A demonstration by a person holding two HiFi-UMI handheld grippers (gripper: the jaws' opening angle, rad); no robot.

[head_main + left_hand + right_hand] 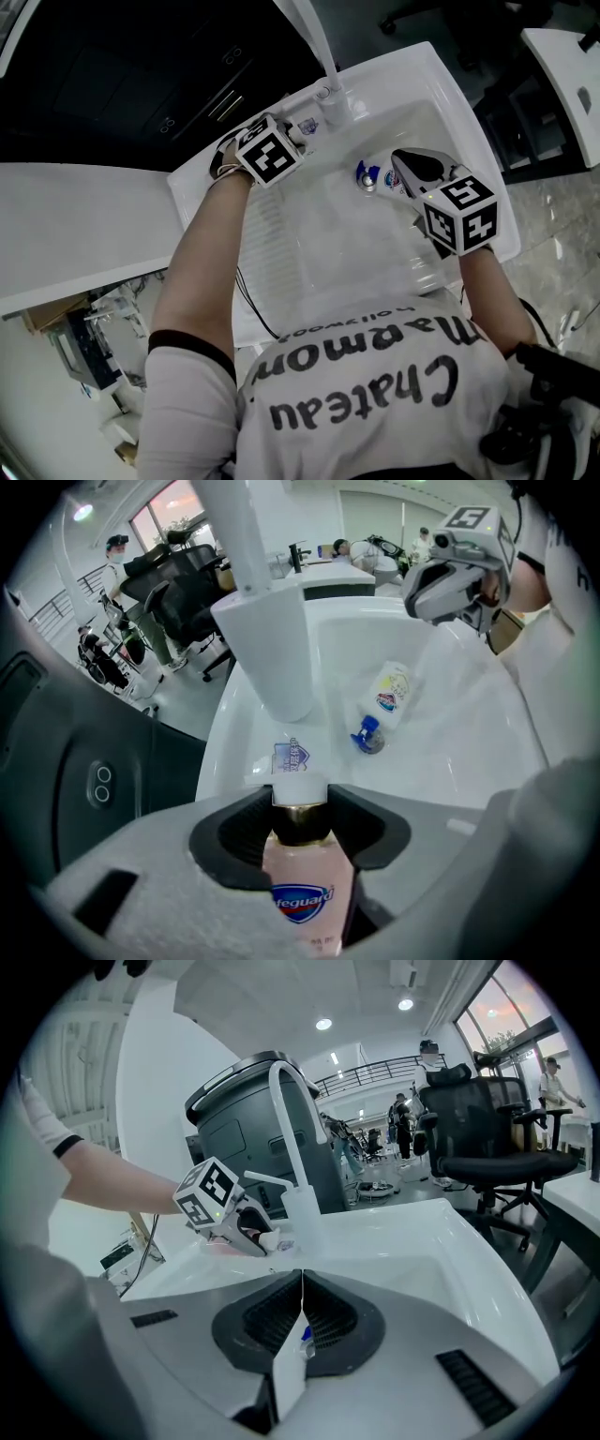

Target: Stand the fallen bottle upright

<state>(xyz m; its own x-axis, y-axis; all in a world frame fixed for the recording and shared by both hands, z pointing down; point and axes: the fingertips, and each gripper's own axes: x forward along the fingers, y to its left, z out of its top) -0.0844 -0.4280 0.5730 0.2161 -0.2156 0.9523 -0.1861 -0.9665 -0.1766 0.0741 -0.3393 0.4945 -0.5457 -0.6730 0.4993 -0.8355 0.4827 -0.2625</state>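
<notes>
Plainly on its side, the pale plastic bottle with a blue screw cap (380,178), down on the floor of the white moulded sink basin (328,253), cap end turned toward the left gripper's side, clear of both tools. Label print too small to read. Close above it, the right gripper (405,161), jaws pressed together on nothing, only a sliver of blue glimpsed beneath them. Farther off, at the rim beside the tall white tap (314,47), the left gripper (300,808), clamped around a pink translucent soap bottle with a white cap (305,878), its base cut off by the frame. Beyond the basin, a white counter (75,225), dark cabinet fronts (141,84), black office chairs (487,1119), and distant people too small to make out.
</notes>
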